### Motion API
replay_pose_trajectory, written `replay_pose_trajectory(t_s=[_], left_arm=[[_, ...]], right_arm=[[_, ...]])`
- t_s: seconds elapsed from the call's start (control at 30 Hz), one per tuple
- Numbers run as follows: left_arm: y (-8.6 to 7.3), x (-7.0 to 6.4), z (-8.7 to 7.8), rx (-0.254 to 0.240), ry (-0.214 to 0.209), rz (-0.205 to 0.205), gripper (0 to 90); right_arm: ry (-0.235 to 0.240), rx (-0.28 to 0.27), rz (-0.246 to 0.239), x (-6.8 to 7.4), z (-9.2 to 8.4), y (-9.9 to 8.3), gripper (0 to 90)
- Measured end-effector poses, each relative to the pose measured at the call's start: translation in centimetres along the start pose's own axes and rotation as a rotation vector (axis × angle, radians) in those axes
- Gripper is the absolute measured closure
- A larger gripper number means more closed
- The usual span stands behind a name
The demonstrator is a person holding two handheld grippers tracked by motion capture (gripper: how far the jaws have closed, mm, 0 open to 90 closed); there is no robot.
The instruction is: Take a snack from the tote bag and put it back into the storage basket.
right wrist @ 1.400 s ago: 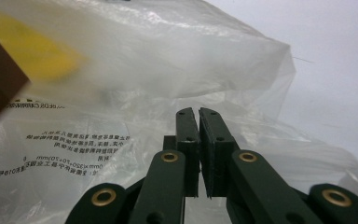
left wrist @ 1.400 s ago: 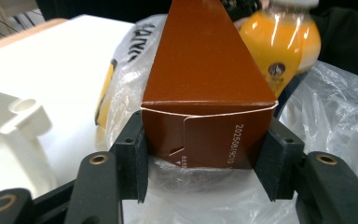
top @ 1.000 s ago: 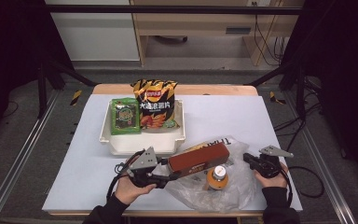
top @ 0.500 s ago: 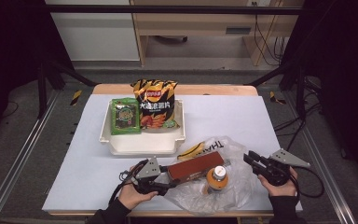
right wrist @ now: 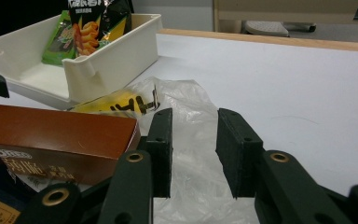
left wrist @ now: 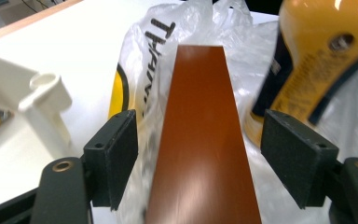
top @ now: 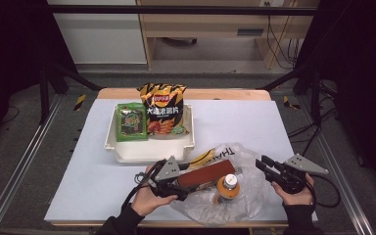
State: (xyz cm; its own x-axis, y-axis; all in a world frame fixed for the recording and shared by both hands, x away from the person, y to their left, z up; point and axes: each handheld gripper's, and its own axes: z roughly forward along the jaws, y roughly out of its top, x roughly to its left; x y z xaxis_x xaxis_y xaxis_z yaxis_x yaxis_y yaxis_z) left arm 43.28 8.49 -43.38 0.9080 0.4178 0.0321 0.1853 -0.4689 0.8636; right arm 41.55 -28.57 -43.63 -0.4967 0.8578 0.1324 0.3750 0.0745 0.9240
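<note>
Starting at the left of the high view, we've got the white tray (top: 127, 149) sitting left of centre on the counter (top: 245, 122), with a green snack packet (top: 130, 121) and an orange-and-black chips bag (top: 164, 110) propped up in it. Just below the tray, lower centre-left of the frame, our left claw (top: 180, 182) is at the near end of the long reddish-brown box (top: 208, 174). In the left gripper view that box (left wrist: 200, 140) runs straight up the middle between the two black pads, and there's a visible gap on both sides, so the jaws are apart and not pressing on it; they've just been widening. The box lies on the crinkly clear plastic bag (top: 230, 196) with black lettering and a yellow patch. Moving right, the orange bottle (top: 227, 187) stands in the bag just beside the box, touching or nearly so, hard to tell. Further right, lower right of the frame, our right claw (top: 262, 164) hovers at the bag's edge. In the right gripper view its jaws (right wrist: 193, 154) are partly apart, having just been spreading, with just bag plastic behind the gap, nothing pinched.
</note>
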Motion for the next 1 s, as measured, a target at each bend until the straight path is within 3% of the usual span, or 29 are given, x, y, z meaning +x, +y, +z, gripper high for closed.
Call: replay_pose_trajectory(t_s=[0.27, 0.37, 0.43, 0.63, 0.8, 1.0], left_arm=[[-0.1, -0.1, 2.4, 0.12, 0.015, 0.003, 29.2], [-0.3, 0.2, 2.9, 0.154, 0.002, -0.008, 32.8], [-0.4, 0.3, 3.2, 0.151, -0.025, -0.025, 39.5], [-0.2, 0.3, 3.2, 0.16, -0.023, -0.017, 42.9], [-0.2, 0.1, 2.7, 0.089, -0.033, -0.031, 43.2], [0.9, -0.1, 1.2, 0.036, -0.058, -0.031, 43.2]], right_arm=[[-0.002, 0.025, 0.005, -0.4, 0.3, -0.2, 66.2], [-0.003, 0.034, 0.007, -0.4, 0.4, -0.3, 66.3], [-0.003, 0.036, 0.0, -0.4, 0.4, -0.3, 66.4], [-0.003, 0.04, -0.004, -0.4, 0.5, -0.4, 66.6], [-0.002, 0.042, -0.006, -0.3, 0.6, -0.4, 66.7], [-0.006, 0.027, -0.007, -0.4, 0.3, -0.3, 65.9]])
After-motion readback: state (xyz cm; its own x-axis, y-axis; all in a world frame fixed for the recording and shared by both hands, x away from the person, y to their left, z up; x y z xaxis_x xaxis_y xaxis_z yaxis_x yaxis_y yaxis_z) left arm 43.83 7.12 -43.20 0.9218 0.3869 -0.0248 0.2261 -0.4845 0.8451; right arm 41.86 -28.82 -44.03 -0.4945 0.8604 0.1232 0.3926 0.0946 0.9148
